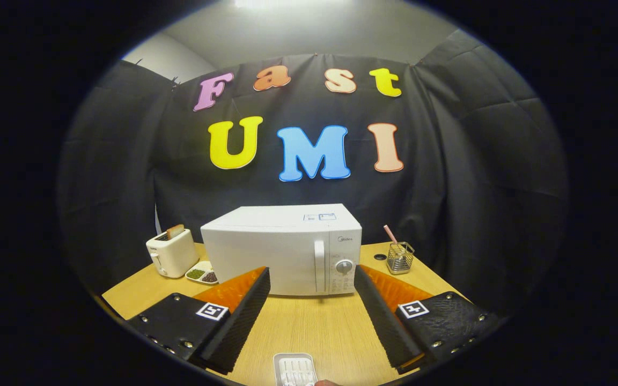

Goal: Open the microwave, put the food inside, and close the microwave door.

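Black cloth walls ring a wooden bench [309,327] where a white microwave [282,249] stands with its door shut.

Its handle [319,266] and dial [344,266] face the claw [311,279], whose two fingers are spread wide with nothing between them but bare bench; the microwave sits just beyond the fingertips. A small white tray of food [294,370] lies on the bench nearest the camera, between the bases of the fingers and untouched by either. Left of the microwave stands a white toaster [172,253] with a slice of bread [175,231] poking from its slot, and a little divided dish [201,273] lies between the two. To the microwave's right is a wire holder [399,258] with a striped straw [390,234].
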`<action>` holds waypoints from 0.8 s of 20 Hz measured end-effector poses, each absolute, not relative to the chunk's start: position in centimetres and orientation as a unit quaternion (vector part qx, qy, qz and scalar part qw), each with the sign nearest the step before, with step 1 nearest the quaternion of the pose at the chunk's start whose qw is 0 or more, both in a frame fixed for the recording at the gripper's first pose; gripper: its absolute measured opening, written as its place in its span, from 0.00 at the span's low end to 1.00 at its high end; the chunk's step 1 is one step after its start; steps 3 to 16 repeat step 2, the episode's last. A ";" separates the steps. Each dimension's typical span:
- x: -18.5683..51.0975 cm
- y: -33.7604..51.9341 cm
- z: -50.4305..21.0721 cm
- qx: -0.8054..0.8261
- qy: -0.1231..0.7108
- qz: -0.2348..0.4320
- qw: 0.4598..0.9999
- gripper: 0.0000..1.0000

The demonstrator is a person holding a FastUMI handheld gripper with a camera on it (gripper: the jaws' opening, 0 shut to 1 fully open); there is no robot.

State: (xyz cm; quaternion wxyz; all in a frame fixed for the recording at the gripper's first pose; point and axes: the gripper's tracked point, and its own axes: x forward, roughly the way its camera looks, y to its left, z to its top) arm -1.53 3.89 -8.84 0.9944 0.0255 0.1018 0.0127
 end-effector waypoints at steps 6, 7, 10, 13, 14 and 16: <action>-2.0 3.5 -8.4 0.024 0.096 0.007 0.995 0.99; -2.0 3.5 -8.4 0.024 0.096 0.007 0.995 0.99; -2.0 3.5 -8.4 0.024 0.096 0.007 0.995 0.99; -2.0 3.5 -8.4 0.024 0.096 0.007 0.995 0.99; -2.0 3.5 -8.4 0.024 0.096 0.007 0.995 0.99; -2.0 3.5 -8.4 0.024 0.096 0.007 0.995 0.99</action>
